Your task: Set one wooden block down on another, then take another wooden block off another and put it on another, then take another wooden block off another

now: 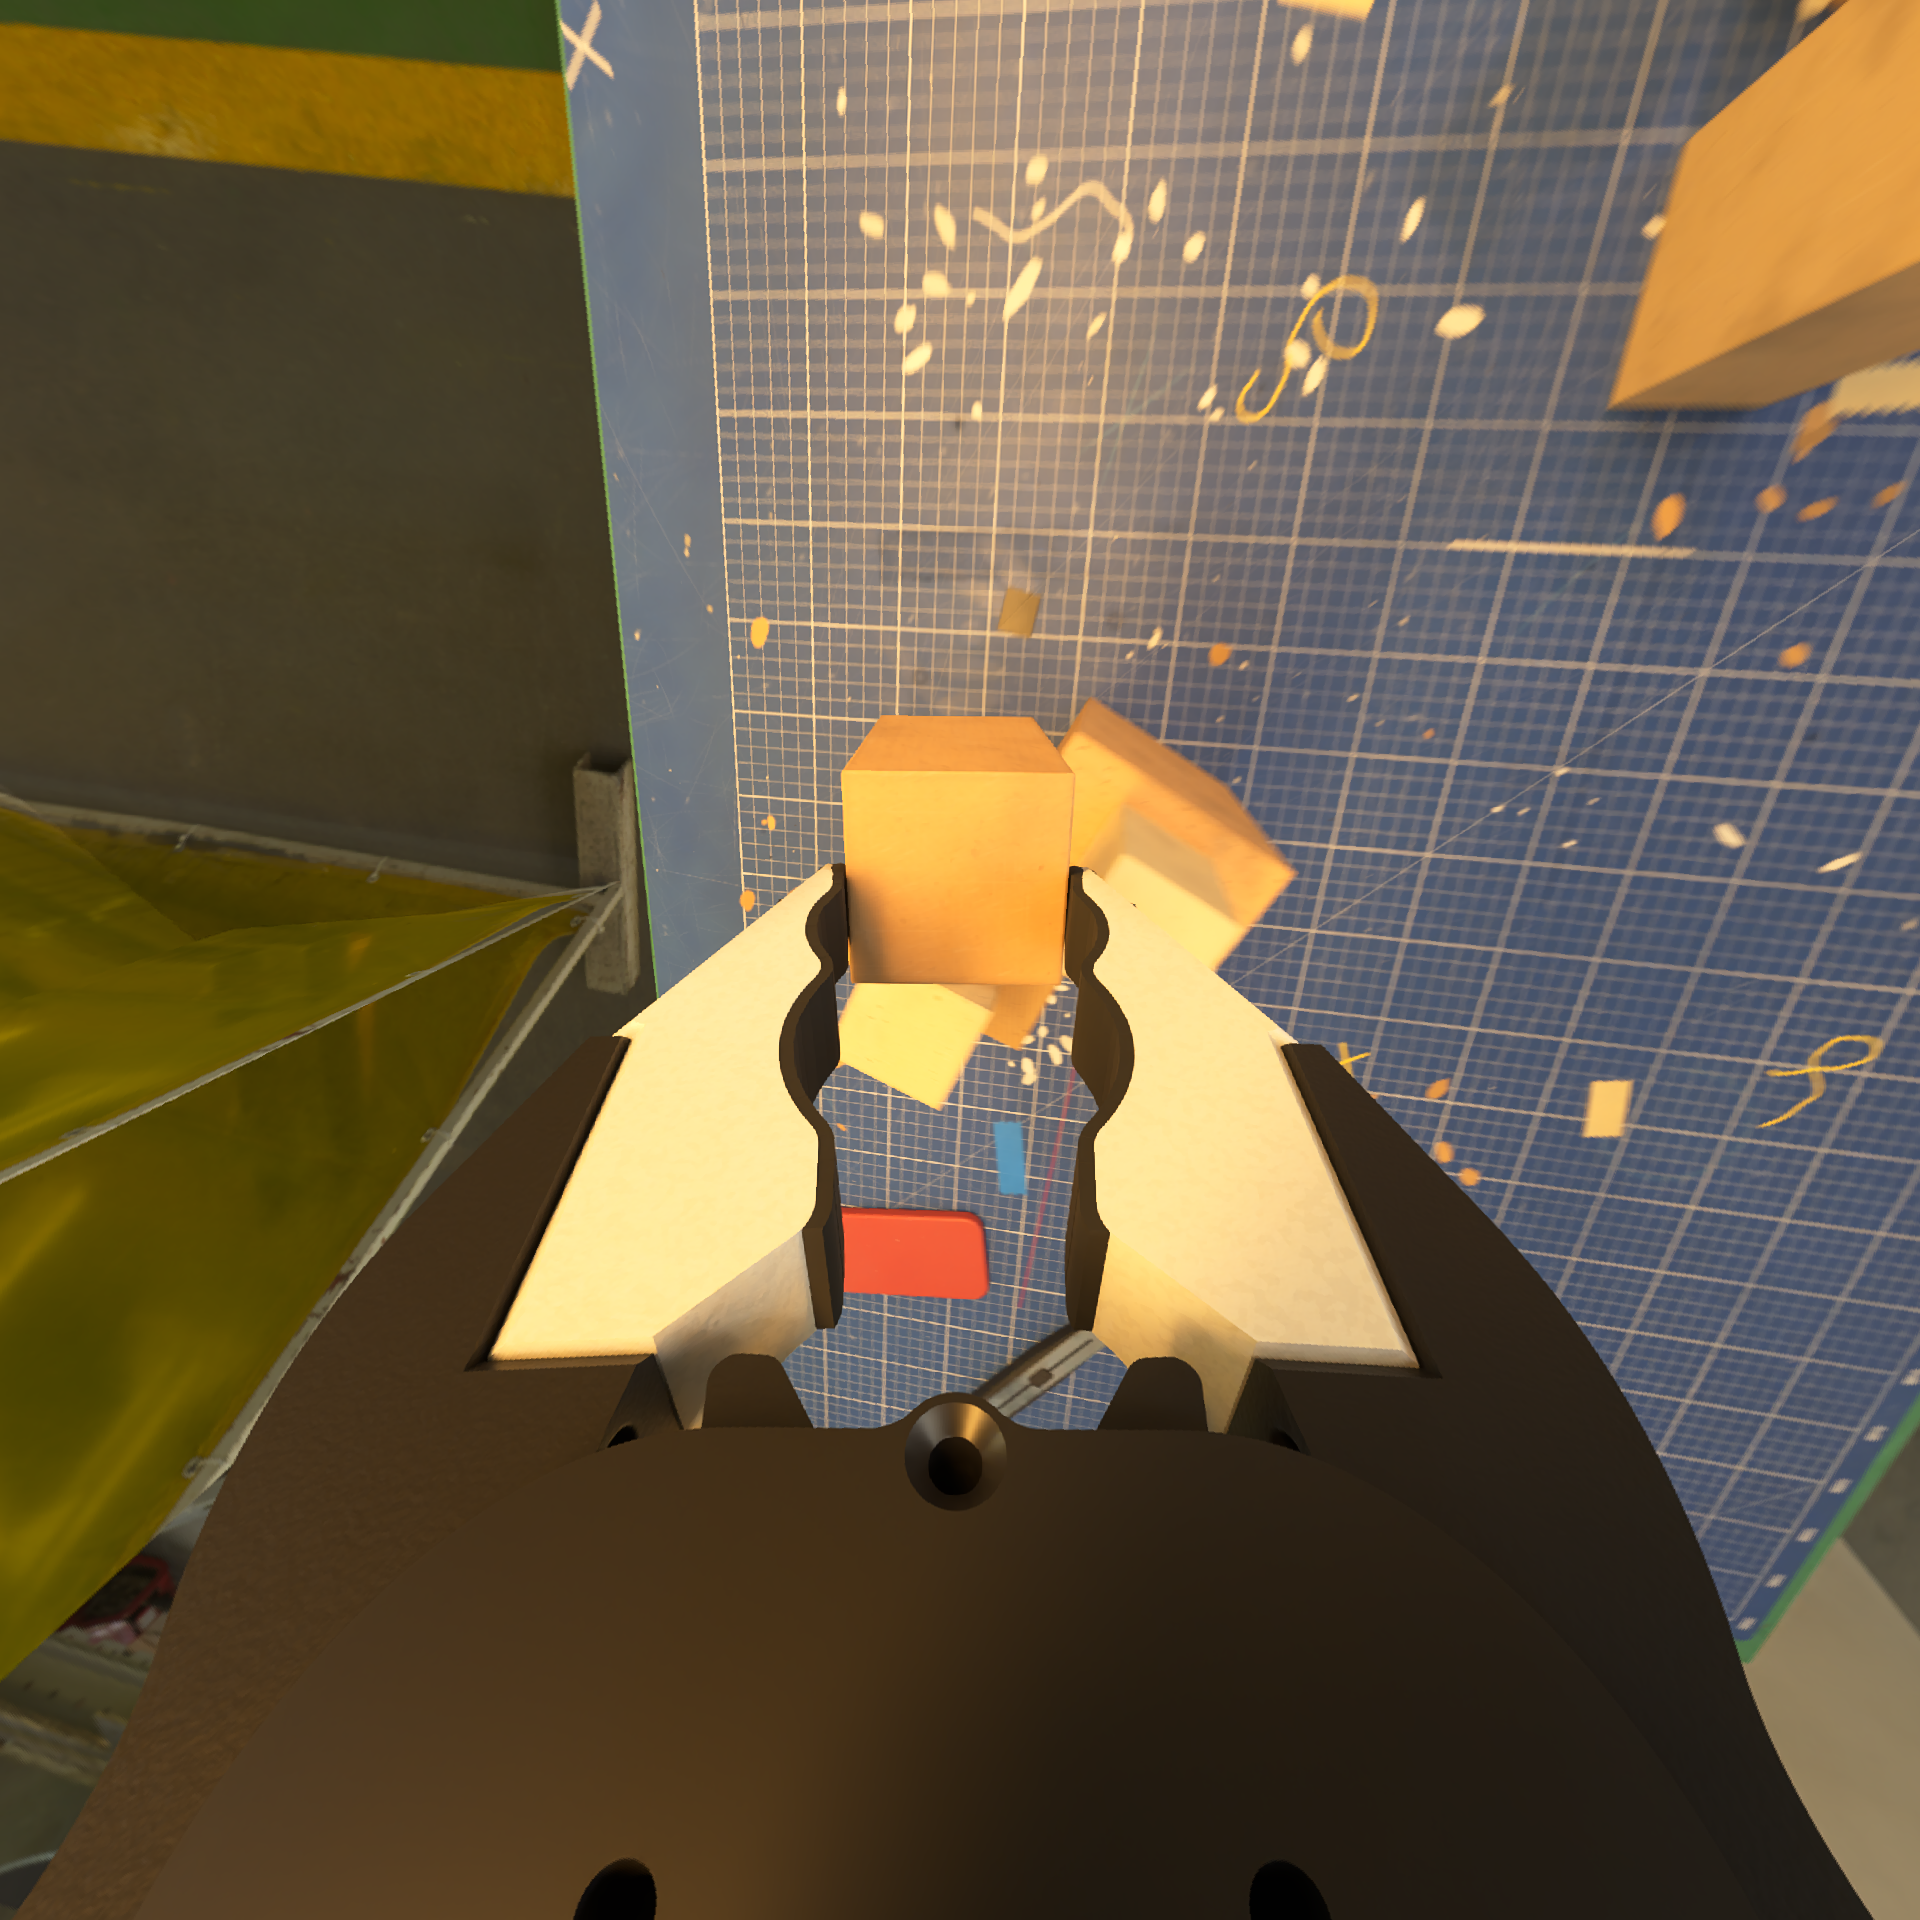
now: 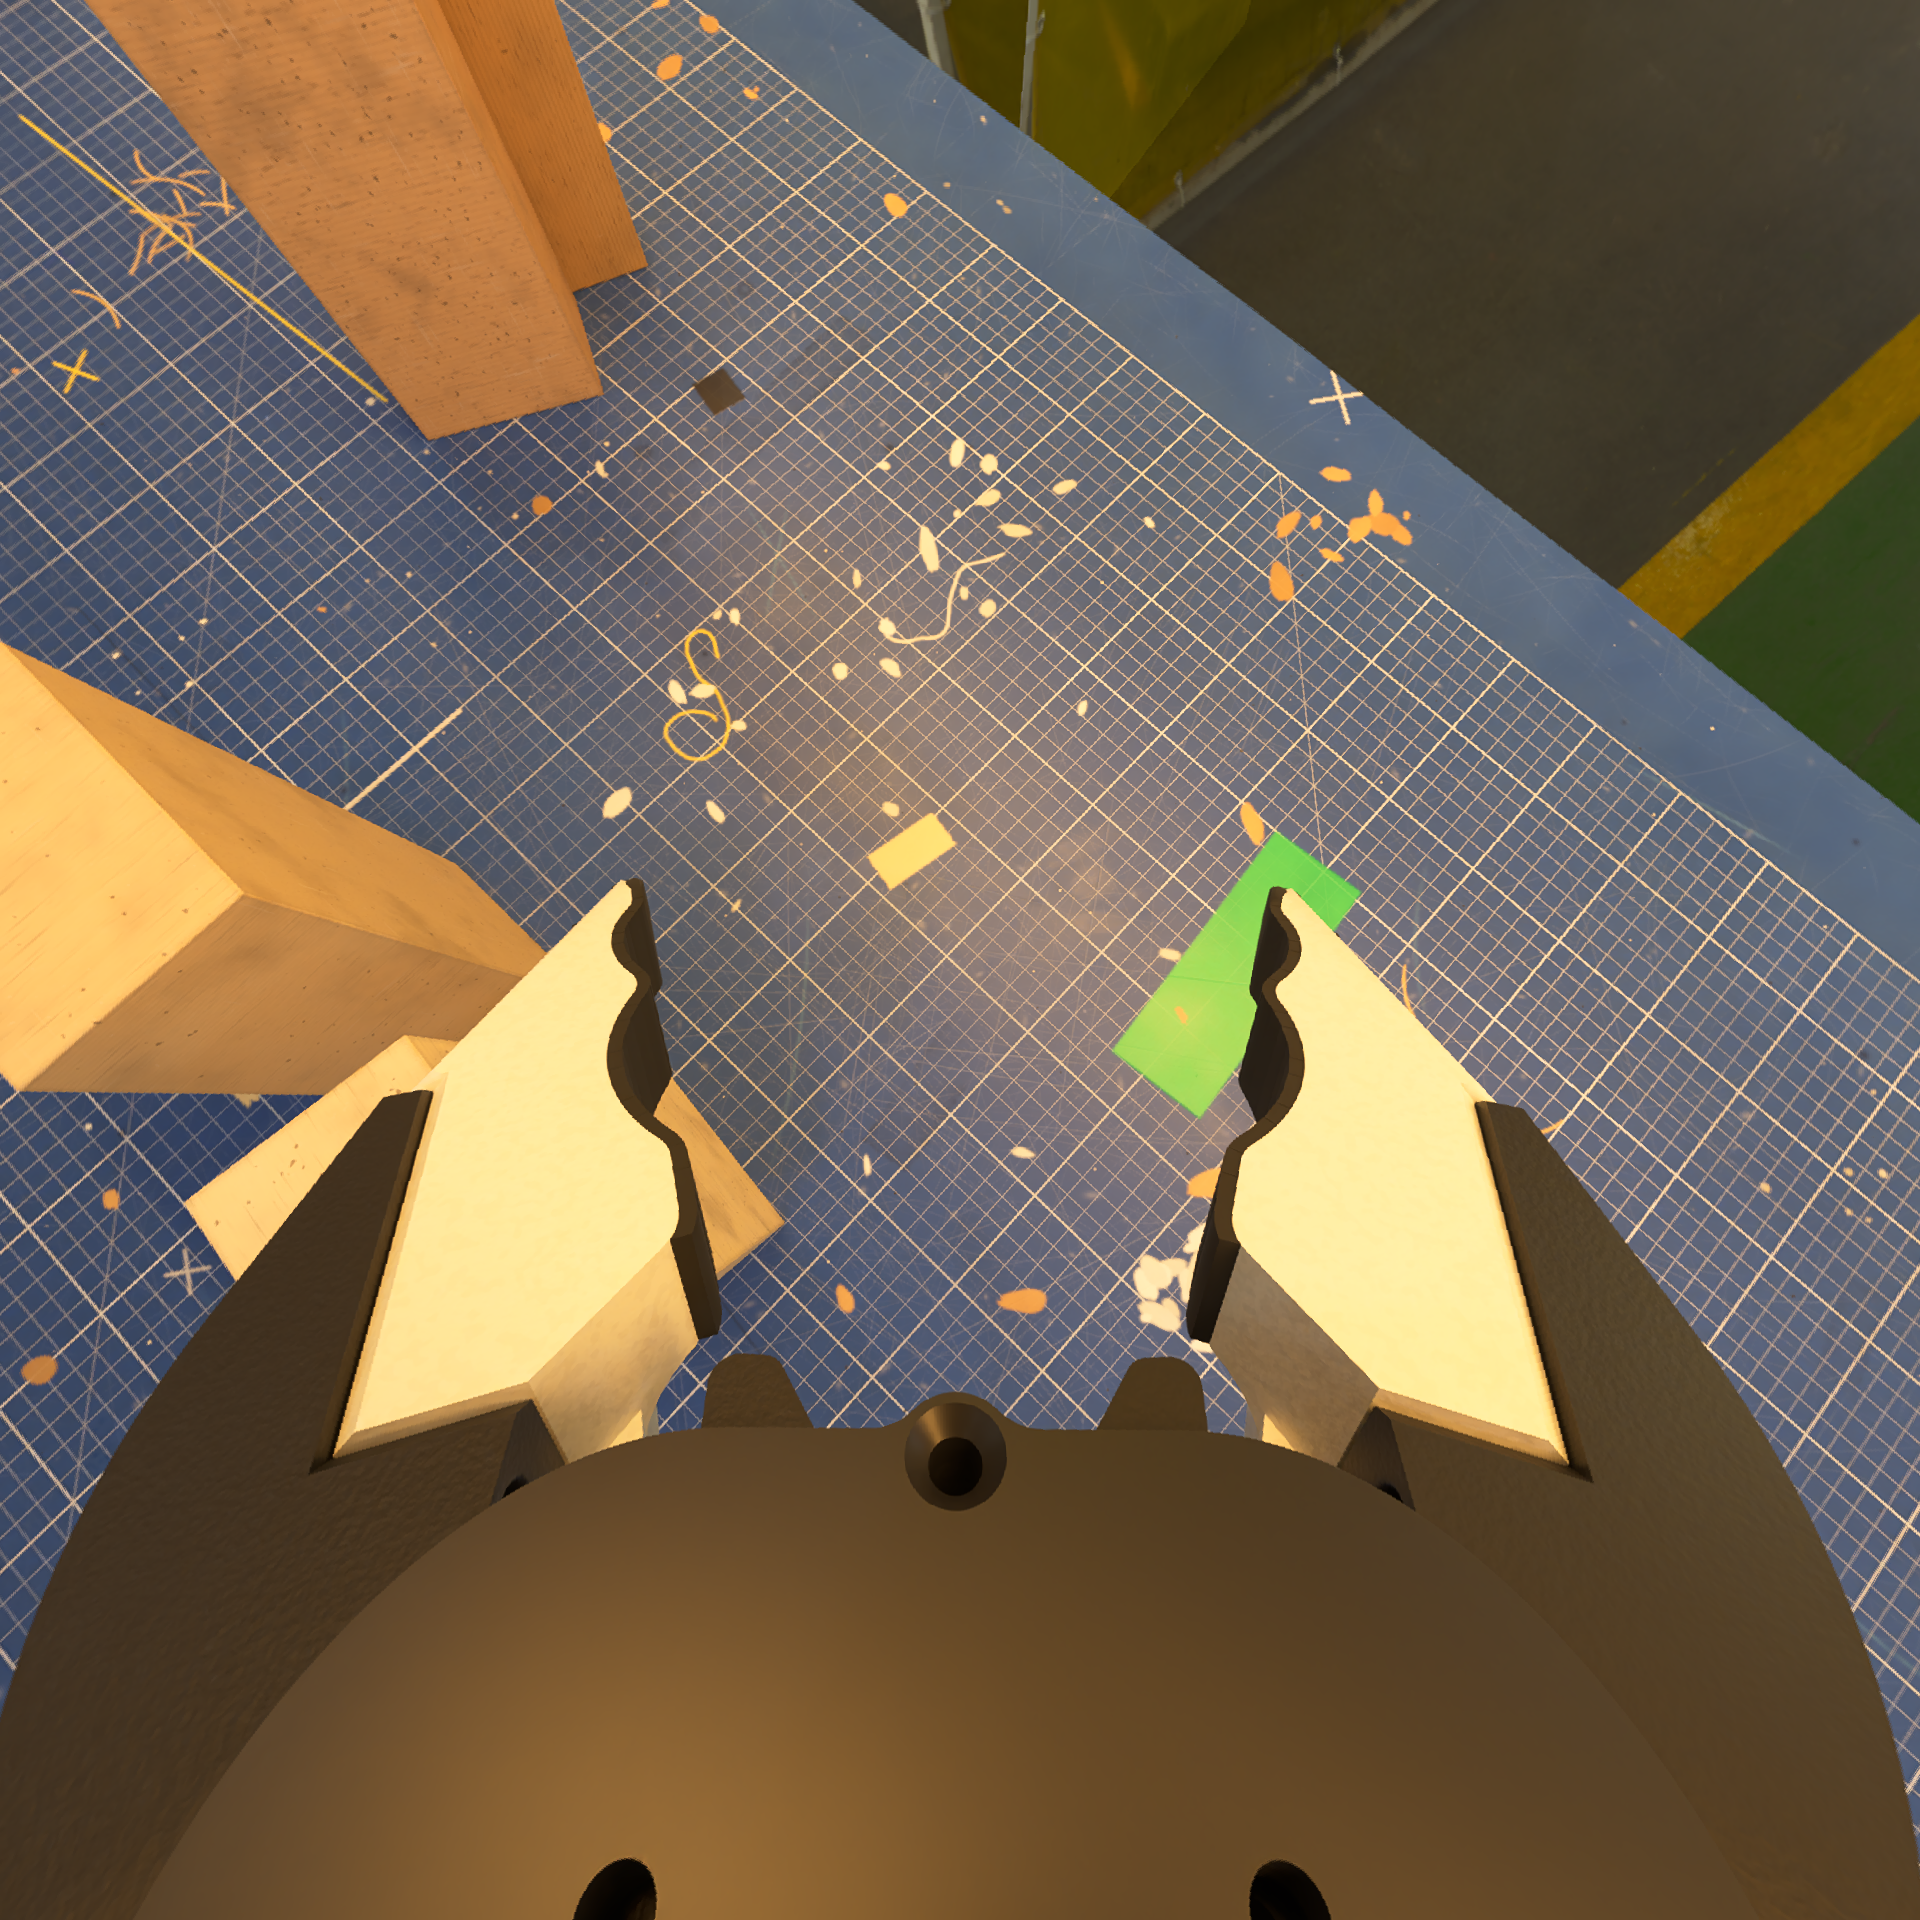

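My left gripper is shut on a small wooden block, held between the fingertips above the blue grid mat. A second wooden block lies tilted just behind and to the right of it. A third, paler block shows below the held one, between the fingers. My right gripper is open and empty above the mat. A big wooden block lies to its left, and a flat pale block is partly hidden under its left finger.
A red patch, a blue strip and a metal rod lie on the mat under the left gripper. A green patch and yellow tag lie ahead of the right gripper. Long planks stand farther back. The mat's edge runs at right.
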Tool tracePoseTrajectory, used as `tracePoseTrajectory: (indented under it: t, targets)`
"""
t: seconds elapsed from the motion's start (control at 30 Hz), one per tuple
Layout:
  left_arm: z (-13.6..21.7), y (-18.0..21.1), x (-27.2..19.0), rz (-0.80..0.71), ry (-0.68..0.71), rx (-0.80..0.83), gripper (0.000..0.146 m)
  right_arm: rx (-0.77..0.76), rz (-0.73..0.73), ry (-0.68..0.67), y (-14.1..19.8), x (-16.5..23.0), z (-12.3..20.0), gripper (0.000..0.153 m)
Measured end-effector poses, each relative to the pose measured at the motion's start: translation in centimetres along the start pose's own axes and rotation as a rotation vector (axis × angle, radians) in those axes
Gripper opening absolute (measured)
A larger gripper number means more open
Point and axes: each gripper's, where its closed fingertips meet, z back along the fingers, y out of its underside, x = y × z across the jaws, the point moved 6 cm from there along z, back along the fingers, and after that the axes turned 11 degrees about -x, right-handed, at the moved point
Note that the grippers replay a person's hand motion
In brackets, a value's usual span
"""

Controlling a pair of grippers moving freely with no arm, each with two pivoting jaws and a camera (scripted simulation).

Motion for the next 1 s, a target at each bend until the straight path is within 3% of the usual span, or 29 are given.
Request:
tracePoseTrajectory:
  t: [0.1, 0.2, 0.33, 0.47, 0.7, 1.0]
  targets:
    - [3.6, -2.7, -3.9, 0.009, -0.048, -0.009, 0.042, 0.0, 0.0, 0.002, 0.0, 0.0, 0.0, 0.114]
    - [4.1, -5.9, -9.8, 0.029, -0.024, -0.017, 0.042, -0.001, -0.001, 0.004, 0.0, 0.0, 0.0, 0.114]
    - [0.9, -9.8, -18.1, 0.04, 0.075, -0.04, 0.042, -0.001, -0.001, 0.003, 0.0, 0.0, 0.0, 0.114]
    - [-3.3, -12.3, -23.5, 0.037, 0.151, -0.025, 0.042, -0.001, -0.001, 0.002, 0.0, 0.0, 0.0, 0.113]
    - [-7.5, -15.2, -26.4, 0.018, 0.196, -0.05, 0.042, -0.001, -0.001, 0.002, 0.0, 0.0, 0.0, 0.113]
    - [-10.3, -15.1, -27.0, 0.043, 0.181, 0.028, 0.042, -0.001, -0.001, 0.002, 0.0, 0.0, 0.0, 0.113]
